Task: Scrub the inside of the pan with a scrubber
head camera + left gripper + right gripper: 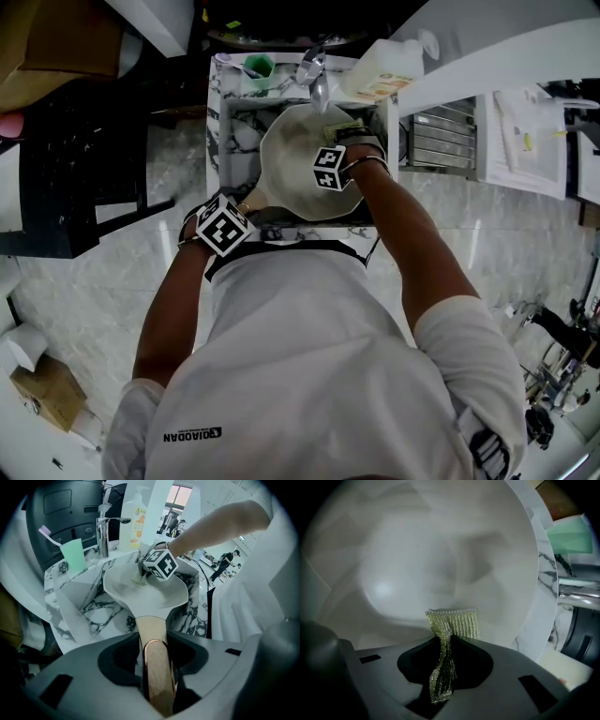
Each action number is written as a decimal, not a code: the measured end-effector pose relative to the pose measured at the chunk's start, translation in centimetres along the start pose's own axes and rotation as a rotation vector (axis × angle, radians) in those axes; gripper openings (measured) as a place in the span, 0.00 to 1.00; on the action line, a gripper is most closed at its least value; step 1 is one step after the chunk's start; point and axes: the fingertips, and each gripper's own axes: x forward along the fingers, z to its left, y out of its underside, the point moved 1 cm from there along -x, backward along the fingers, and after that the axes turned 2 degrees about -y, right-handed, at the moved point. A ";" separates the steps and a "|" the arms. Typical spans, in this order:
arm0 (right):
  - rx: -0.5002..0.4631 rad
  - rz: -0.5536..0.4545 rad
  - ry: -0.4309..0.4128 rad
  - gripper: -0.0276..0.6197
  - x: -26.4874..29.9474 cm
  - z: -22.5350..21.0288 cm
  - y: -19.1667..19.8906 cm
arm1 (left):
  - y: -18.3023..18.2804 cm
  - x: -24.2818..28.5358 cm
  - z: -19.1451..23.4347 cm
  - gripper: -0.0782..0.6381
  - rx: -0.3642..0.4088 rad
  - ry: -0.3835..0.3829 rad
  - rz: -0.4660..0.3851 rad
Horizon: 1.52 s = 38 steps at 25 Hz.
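Observation:
A white pan (295, 150) sits tilted in the marble sink (234, 131). Its wooden handle (157, 677) runs back between the jaws of my left gripper (157, 667), which is shut on it. In the left gripper view the pan's bowl (140, 595) opens away from me. My right gripper (445, 667) is shut on a yellow-green mesh scrubber (454, 623), whose free end rests against the pan's inner wall (426, 569). From the head view the right gripper (337, 150) reaches into the pan at its right side, and the left gripper (239, 211) stands at the sink's near left corner.
A chrome tap (314, 70) stands behind the sink, with a green cup (258, 67) holding a toothbrush on its left and a soap bottle (380, 70) on its right. A dark cabinet (80, 169) lies to the left, a white counter (534, 141) to the right.

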 end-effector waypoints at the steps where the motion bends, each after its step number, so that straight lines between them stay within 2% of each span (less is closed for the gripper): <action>1: 0.021 0.007 -0.027 0.18 0.0 0.5 0.2 | 0.0 0.0 0.0 0.37 0.000 0.000 0.000; 12: 0.148 0.055 -0.308 0.18 -1.0 6.0 1.3 | 0.0 -0.2 -0.1 0.37 0.010 -0.005 -0.007; 21: 0.241 0.026 -0.618 0.18 -3.0 10.4 0.0 | -0.1 -0.2 -0.1 0.37 0.013 -0.010 -0.009; 24: 0.299 0.045 -0.709 0.18 -4.7 11.8 0.2 | -0.1 -0.1 0.0 0.37 0.012 -0.012 -0.010; 30: 0.436 -0.025 -0.871 0.18 -6.0 12.9 -1.1 | -0.2 -0.2 0.0 0.37 0.015 -0.015 -0.008; 38: 0.542 -0.133 -1.150 0.18 -9.5 14.9 -4.2 | 0.0 -0.1 0.0 0.37 0.017 -0.018 -0.004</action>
